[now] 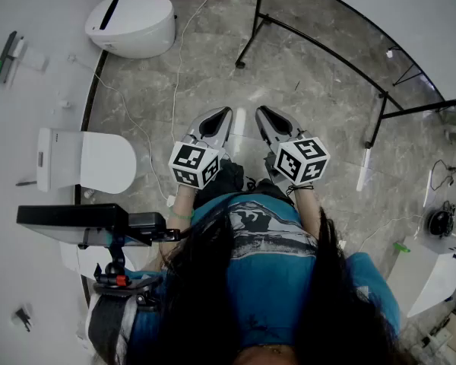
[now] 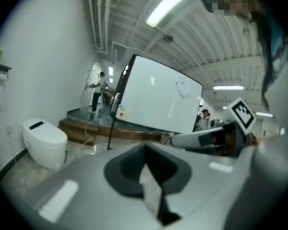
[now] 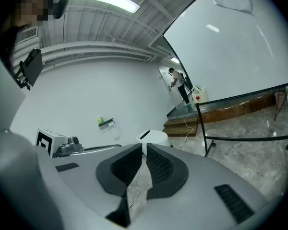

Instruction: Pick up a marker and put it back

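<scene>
Above the marble floor point(image 1: 311, 82), the left gripper point(image 1: 222, 114) and the right gripper point(image 1: 264, 112) are hovering side by side before the person point(image 1: 270, 280), each with its jaws pressed together on nothing. Far to the left, a small wall shelf point(image 1: 23, 61) is carrying a dark stick point(image 1: 10, 49), perhaps the marker, though it is too small to tell.

- Grey marble floor point(image 1: 319, 105) spans the scene.
- A white toilet point(image 1: 133, 23) stands far left, and a second toilet point(image 1: 87, 160) nearer left.
- A black stand leg point(image 1: 248, 40) rests far centre, with a white cable point(image 1: 173, 74) trailing beside it.
</scene>
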{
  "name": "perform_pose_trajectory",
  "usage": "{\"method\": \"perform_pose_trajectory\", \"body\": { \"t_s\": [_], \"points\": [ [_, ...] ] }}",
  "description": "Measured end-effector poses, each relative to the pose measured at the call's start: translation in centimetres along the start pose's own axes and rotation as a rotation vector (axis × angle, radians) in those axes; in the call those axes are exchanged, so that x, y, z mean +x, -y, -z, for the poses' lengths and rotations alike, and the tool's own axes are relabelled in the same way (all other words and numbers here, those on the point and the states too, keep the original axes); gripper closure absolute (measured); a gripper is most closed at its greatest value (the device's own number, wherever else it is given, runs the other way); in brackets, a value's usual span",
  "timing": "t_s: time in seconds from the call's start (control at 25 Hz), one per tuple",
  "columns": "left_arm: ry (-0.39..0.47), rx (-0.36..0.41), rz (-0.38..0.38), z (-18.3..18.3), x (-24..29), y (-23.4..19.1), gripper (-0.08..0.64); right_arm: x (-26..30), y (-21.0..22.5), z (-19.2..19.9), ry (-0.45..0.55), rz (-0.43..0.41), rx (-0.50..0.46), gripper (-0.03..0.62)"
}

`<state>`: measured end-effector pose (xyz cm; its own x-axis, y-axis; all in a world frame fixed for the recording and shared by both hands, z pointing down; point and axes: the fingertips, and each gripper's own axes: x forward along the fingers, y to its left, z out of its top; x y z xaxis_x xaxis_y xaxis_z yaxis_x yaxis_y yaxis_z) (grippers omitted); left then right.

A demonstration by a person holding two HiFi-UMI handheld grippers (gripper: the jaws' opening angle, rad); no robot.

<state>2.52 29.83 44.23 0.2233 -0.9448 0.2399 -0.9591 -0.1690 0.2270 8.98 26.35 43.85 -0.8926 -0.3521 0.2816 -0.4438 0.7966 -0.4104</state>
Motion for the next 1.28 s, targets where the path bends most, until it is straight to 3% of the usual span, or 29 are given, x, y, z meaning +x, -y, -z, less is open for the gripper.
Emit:
{"method": "perform_pose_trajectory", "body": {
  "t_s": [0.44, 0.68, 1.28],
  "points": [
    [-0.017, 0.012, 0.070, -0.8, 0.5, -3.8, 0.558, 4.2, -1.4, 0.2, -0.012, 0.038, 0.012, 0.557],
    [-0.028, 0.011, 0.125, -1.1, 3.0, -4.3, 0.558, 4.9, 0.7, -0.9, -0.007, 0.096, 0.013, 0.557],
    [-0.017, 0.000, 0.047, -5.2, 12.2, -11.7, 0.558, 13.4, 9.5, -8.5, 0.017, 0.073, 0.007, 0.557]
  ]
}}
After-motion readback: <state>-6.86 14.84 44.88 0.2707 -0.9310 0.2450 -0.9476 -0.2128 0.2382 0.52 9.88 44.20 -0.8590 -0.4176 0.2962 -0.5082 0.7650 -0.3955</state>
